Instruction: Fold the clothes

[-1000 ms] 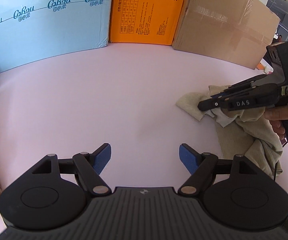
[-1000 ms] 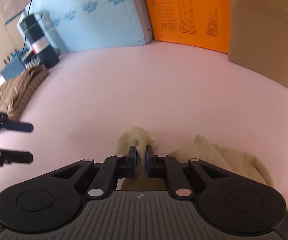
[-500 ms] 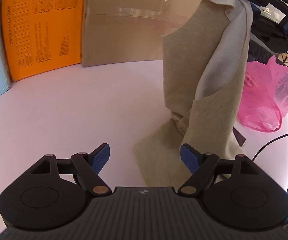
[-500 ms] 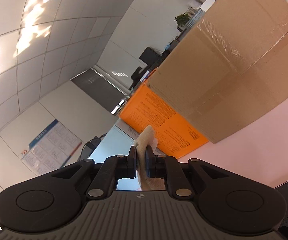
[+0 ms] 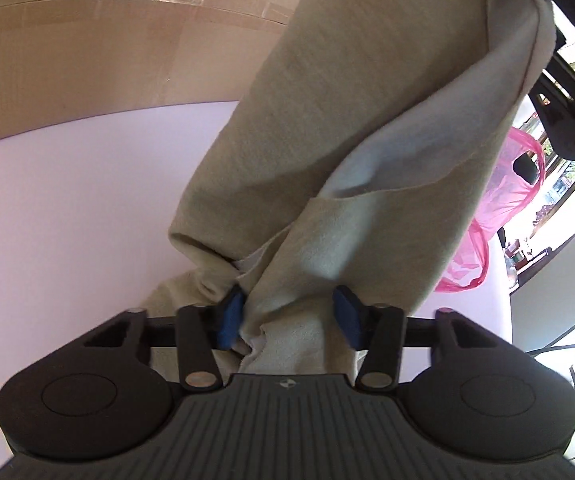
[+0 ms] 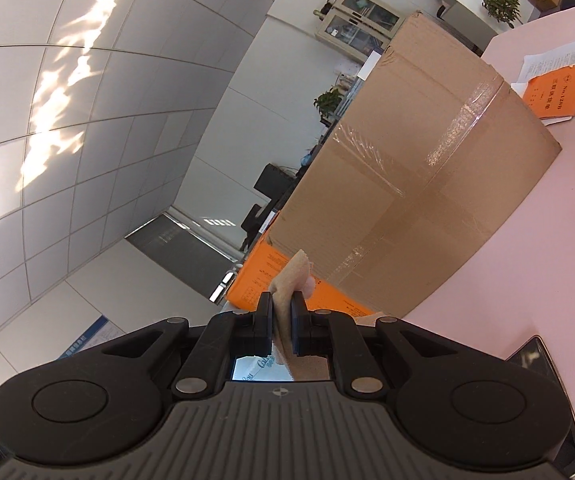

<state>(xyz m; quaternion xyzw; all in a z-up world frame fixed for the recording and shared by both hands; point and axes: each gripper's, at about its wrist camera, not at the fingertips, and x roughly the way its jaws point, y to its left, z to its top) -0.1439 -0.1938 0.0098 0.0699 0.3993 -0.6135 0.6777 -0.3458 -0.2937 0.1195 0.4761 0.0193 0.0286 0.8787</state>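
Above the pale pink counter (image 5: 67,208) hangs one beige knit garment with a paler lining (image 5: 367,128), and I have it at two places. My right gripper (image 6: 282,322) is tilted up toward the ceiling, its two black fingers (image 6: 264,320) pressed together on a small bunched corner of the cloth that pokes out past the tips. The rest of the garment drops out of that view behind the gripper body, so from there I cannot see how it hangs. The left wrist view supplies that: the cloth falls in a long twisted drape from the upper right, where only dark parts of the right gripper show at the frame edge, down to my left gripper (image 5: 287,318). Its two blue pads (image 5: 229,316) stand part-way open with a fold of the fabric lying between them. The left pad touches the cloth, the right pad sits at its edge, and I cannot tell whether they are pinching yet. The garment's lower end is hidden behind the gripper body, so whether it reaches the counter is unclear. Both views show one large brown cardboard box sealed with clear tape (image 6: 407,184) standing on the counter, and beside it one orange printed box (image 6: 263,280), cut to a sliver in the left view. One pink plastic bag (image 5: 499,216) lies past the garment. Only the right view shows an orange paper slip (image 6: 555,92) behind the cardboard box, its print too small to read.
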